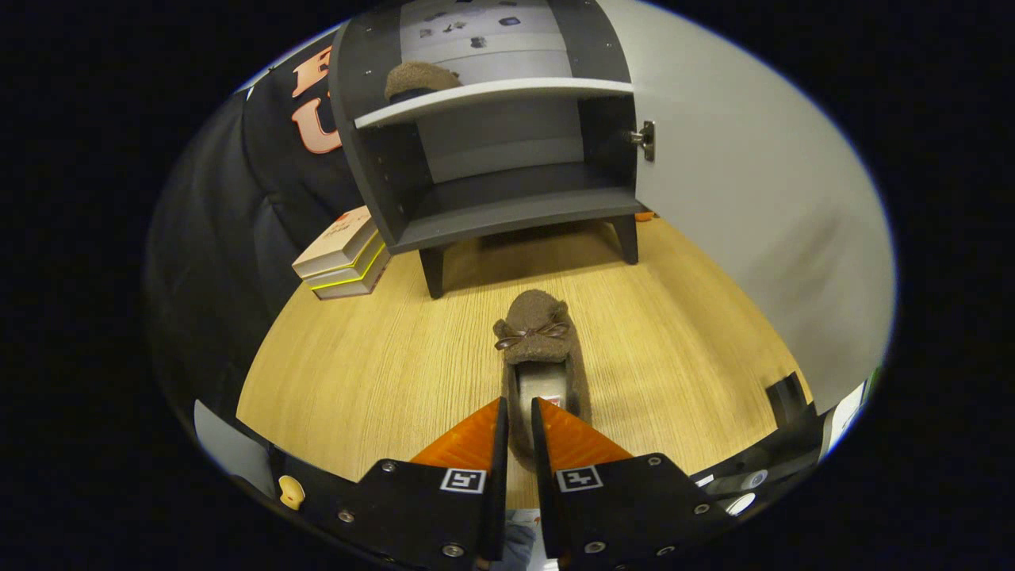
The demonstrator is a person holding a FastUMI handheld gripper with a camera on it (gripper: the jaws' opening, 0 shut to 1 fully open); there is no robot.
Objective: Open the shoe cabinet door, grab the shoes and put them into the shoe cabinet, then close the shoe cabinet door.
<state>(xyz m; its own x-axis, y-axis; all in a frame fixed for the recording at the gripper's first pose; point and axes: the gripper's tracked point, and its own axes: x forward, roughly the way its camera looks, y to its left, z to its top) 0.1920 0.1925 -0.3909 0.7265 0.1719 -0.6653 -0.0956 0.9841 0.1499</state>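
On the pale wood-grain counter (381,381), a dark grey shoe cabinet (492,127) stands on short legs against the black cloth wall, and its pale door (753,206) is swung wide open to the cabinet's right, a metal hinge (644,140) showing at the door's inner edge. Inside the cabinet, a brown fuzzy shoe (419,79) already sits on the upper shelf (507,93), while the lower shelf holds nothing. Left of the cabinet, a small stack of books (345,255) lies on the counter beside its front leg. In front of the cabinet, well short of its legs, the second brown shoe (543,349) lies flat with its long axis running straight toward the cabinet, bow-trimmed toe nearest it and heel toward the gripper (519,432). The gripper's fingers stand nearly together, clamped on the heel rim of this shoe, one finger on each side of the rim.
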